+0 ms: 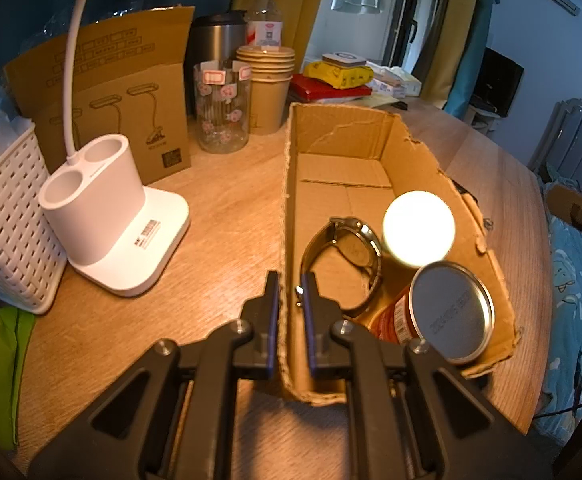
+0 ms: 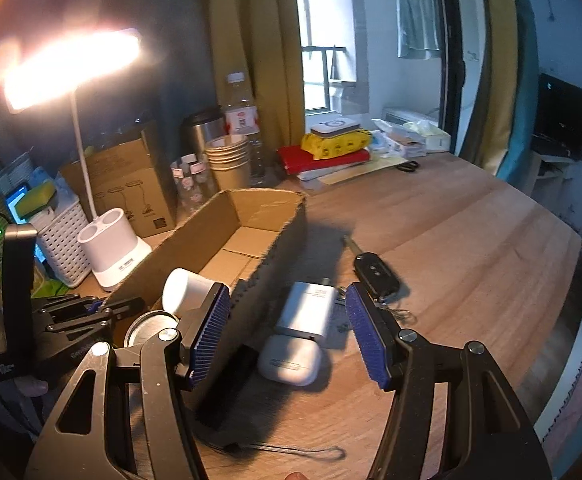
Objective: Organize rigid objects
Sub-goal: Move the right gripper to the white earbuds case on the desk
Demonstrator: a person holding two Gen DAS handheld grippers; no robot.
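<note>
We see our left tongs (image 1: 291,292) pinching the box (image 1: 423,148) wall; our right tongs (image 2: 287,320) hang spread above the silver charger (image 2: 307,314), its base hidden by the white case (image 2: 291,362).

The open cardboard box (image 1: 291,208) holds a metal wristwatch (image 1: 343,264), a white round object (image 1: 419,228) and a tin can (image 1: 447,312) on its side. Beside the box lie a silver charger (image 2: 307,312), white earbud case (image 2: 291,360) and black car key (image 2: 375,276).

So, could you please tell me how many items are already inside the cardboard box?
3: a wristwatch by the left wall, a white round object mid-box, and a tin can lying at the near right. More may hide behind the near wall of the cardboard box.
</note>
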